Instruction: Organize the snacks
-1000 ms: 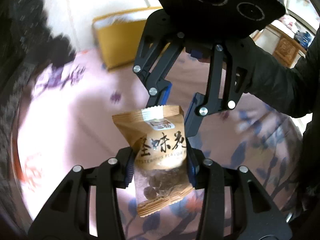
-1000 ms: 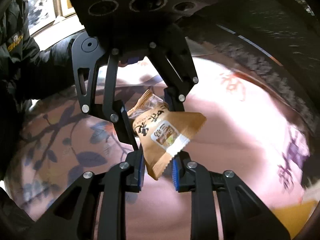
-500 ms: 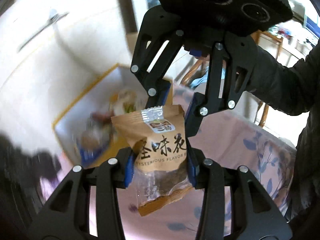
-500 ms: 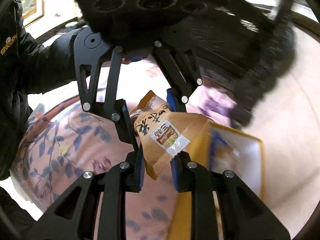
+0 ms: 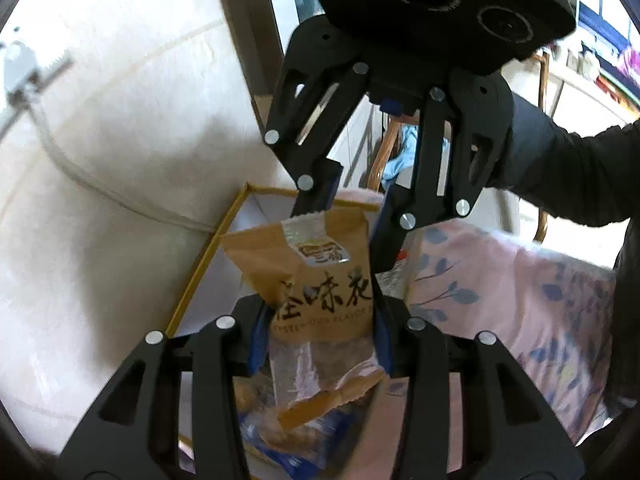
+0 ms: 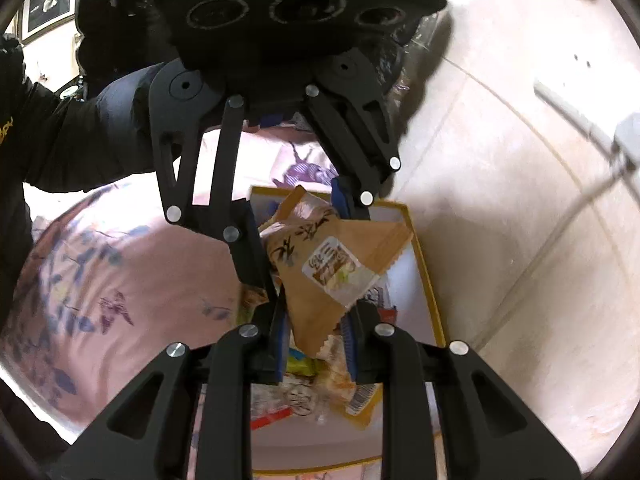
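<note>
Hand-held grippers (image 5: 320, 320) (image 6: 316, 344) pinch brown snack packet (image 5: 320, 276), left opening.

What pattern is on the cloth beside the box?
Pink cloth with blue leafy sprigs and purple flowers, clearest in the right wrist view.

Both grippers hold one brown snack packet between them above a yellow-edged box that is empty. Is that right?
Not quite: the box is not empty. The right wrist view shows other snacks lying in it. The left gripper and right gripper do hold the brown packet above it.
</note>
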`<action>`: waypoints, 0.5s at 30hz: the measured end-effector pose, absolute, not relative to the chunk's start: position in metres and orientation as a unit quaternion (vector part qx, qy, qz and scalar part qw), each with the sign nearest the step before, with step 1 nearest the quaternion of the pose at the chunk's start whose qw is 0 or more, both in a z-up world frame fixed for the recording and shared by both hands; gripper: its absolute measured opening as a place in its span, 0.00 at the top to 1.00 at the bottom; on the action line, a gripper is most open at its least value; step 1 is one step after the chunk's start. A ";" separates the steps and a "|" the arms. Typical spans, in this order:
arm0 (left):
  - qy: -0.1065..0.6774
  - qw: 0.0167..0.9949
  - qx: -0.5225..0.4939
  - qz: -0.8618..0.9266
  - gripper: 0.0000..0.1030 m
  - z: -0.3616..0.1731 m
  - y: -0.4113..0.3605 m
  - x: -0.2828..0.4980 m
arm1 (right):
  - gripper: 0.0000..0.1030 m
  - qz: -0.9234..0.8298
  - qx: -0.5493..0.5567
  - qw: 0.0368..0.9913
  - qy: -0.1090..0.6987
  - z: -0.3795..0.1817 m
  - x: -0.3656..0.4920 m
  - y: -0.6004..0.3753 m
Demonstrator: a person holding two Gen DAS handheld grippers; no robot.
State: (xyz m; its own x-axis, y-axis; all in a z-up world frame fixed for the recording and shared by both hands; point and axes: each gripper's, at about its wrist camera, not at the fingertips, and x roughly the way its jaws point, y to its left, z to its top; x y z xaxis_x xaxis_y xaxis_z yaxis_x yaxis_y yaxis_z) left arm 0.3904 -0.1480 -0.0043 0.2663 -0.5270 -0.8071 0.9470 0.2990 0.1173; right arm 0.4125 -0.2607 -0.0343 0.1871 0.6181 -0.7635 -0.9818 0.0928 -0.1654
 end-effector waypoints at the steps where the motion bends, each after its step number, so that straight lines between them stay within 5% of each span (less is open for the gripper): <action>1: 0.337 0.728 0.321 -0.503 0.32 -0.011 -0.149 0.391 | 0.77 0.576 -0.343 0.691 0.270 -0.041 0.415 -0.262; 2: 0.335 0.724 0.335 -0.502 0.14 -0.018 -0.153 0.394 | 0.75 0.570 -0.347 0.692 0.274 -0.048 0.416 -0.263; 3: 0.326 0.722 0.339 -0.507 0.02 -0.023 -0.154 0.395 | 0.60 0.560 -0.354 0.694 0.282 -0.057 0.418 -0.263; 4: 0.305 0.725 0.330 -0.523 0.02 -0.023 -0.152 0.394 | 0.34 0.551 -0.355 0.696 0.292 -0.062 0.420 -0.263; 7: 0.277 0.738 0.292 -0.542 0.02 -0.022 -0.141 0.395 | 0.02 0.556 -0.340 0.705 0.279 -0.066 0.421 -0.270; 15: 0.305 0.770 0.256 -0.498 0.02 -0.021 -0.123 0.399 | 0.01 0.546 -0.347 0.704 0.293 -0.061 0.419 -0.284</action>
